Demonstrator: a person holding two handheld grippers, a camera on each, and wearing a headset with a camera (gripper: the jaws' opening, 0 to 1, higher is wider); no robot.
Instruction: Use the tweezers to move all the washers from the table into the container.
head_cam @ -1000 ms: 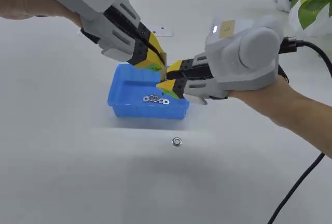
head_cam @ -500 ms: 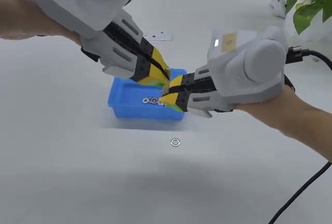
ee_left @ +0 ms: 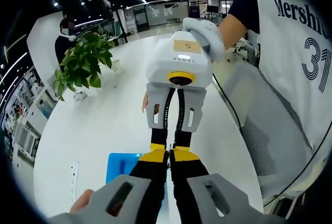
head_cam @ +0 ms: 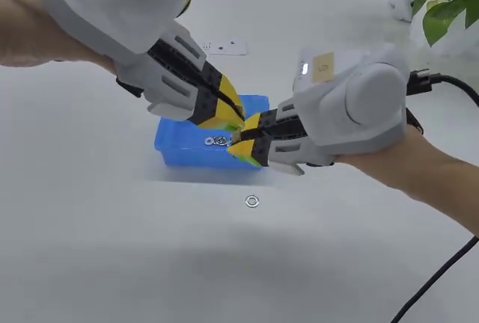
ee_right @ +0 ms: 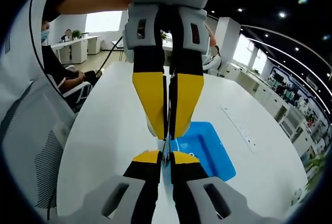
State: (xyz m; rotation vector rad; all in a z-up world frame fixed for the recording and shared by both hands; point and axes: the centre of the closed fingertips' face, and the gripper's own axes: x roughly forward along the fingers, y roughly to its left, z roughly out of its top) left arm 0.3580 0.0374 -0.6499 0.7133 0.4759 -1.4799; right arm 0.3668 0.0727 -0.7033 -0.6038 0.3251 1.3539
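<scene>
The left gripper and right gripper are held tip to tip, angled downward, with both pairs of jaws pressed together.

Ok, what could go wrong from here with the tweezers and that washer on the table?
The tweezers are a thin sliver pinched between the left gripper and right gripper, tip to tip above the container; a slip could drop them onto the washers inside. The loose washer on the table lies near the container, so a low sweep might knock it away.
</scene>
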